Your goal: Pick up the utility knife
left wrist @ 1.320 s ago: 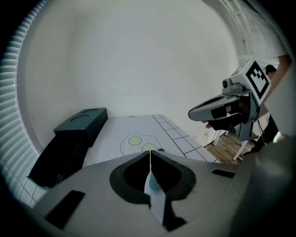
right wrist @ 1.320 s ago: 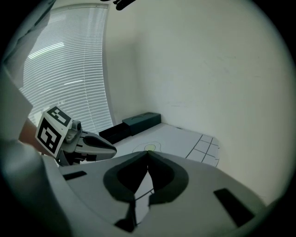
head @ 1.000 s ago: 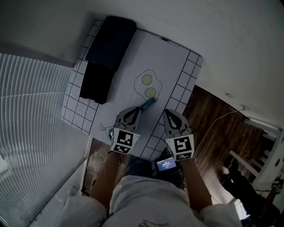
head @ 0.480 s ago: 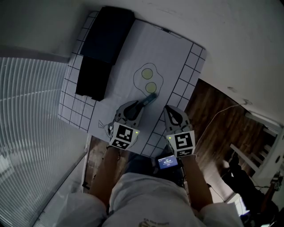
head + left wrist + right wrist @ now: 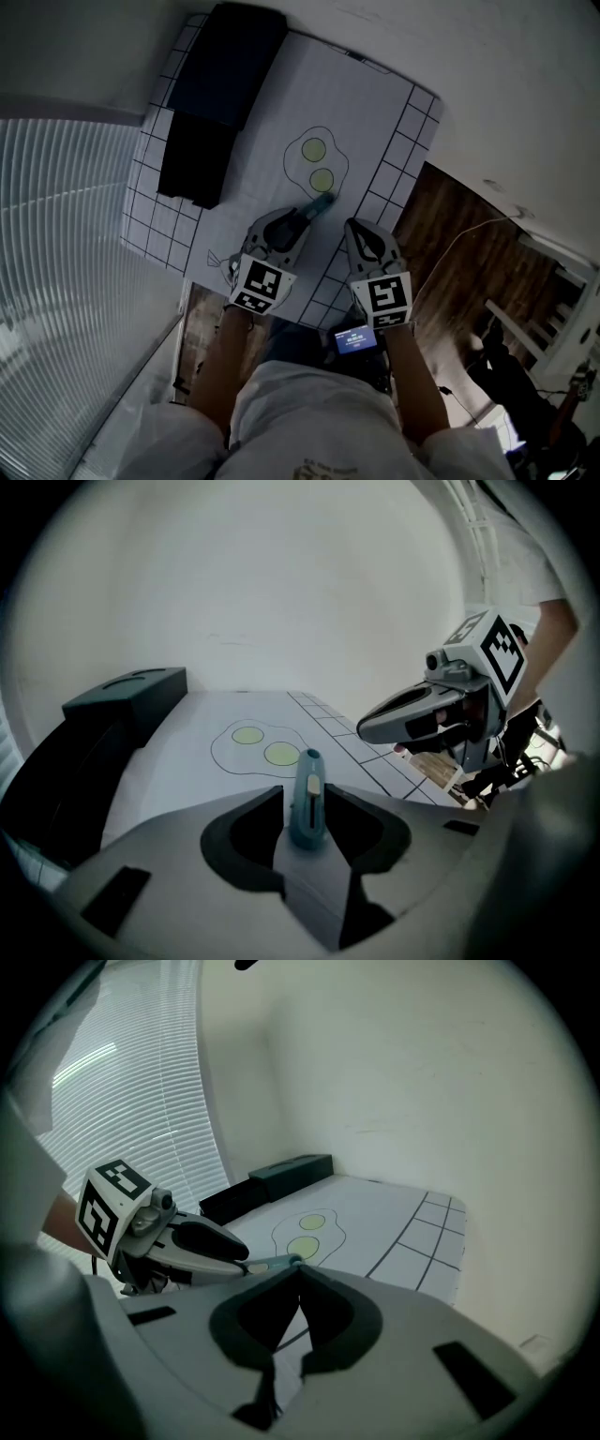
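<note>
A white tabletop (image 5: 366, 103) marked with a black grid and a drawn egg outline carries black rectangular boxes (image 5: 225, 66) at its far left edge. The teal plastic utility knife (image 5: 307, 803) lies on it near the outline, between the opening left tongs (image 5: 284, 228), whose pads stand clear of it. The right tongs (image 5: 298, 1274) hang just beside, tips closed together on nothing.

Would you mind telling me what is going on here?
A person works at a table with a gripper in each hand. The left gripper has a teal utility knife between its jaws, which are opening, with the pads not seeming to press on it. The right gripper is shut and empty beside it.
</note>
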Motion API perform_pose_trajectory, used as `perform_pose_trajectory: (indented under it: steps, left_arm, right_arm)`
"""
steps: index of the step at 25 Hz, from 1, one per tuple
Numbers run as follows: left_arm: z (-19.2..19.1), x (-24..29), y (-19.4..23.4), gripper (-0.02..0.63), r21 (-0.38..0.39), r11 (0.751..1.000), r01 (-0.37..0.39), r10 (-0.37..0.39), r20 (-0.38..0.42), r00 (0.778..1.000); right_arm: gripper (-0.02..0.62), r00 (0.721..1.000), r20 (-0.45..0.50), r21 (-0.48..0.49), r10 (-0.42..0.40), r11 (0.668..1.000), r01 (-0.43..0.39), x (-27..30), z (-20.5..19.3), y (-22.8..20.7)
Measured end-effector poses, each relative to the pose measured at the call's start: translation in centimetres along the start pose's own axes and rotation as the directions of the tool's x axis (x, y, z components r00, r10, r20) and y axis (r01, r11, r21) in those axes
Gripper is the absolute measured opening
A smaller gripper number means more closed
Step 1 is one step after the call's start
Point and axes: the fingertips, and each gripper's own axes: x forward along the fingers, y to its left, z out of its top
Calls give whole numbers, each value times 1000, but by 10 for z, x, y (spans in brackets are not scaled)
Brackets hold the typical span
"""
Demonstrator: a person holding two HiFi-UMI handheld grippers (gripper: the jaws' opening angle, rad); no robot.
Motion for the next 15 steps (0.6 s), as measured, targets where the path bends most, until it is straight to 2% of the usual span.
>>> perform_pose_trajectory:
  steps: [4, 9, 15]
  left_arm:
    - [-8, 5, -6, 161, 24, 999, 28, -27, -47, 999]
    - [-14, 12, -5, 161, 72, 997, -15, 23, -121, 992]
    - [-15, 14, -2, 150, 59, 998, -25, 34, -155, 987]
  right_arm:
    - [6, 1000, 0, 4, 2, 1000, -2, 0, 0, 0]
    - [6, 1000, -4, 0, 6, 1000, -6, -2, -1, -1]
    - [6, 1000, -12, 0, -1, 1000, 1, -9, -7, -4]
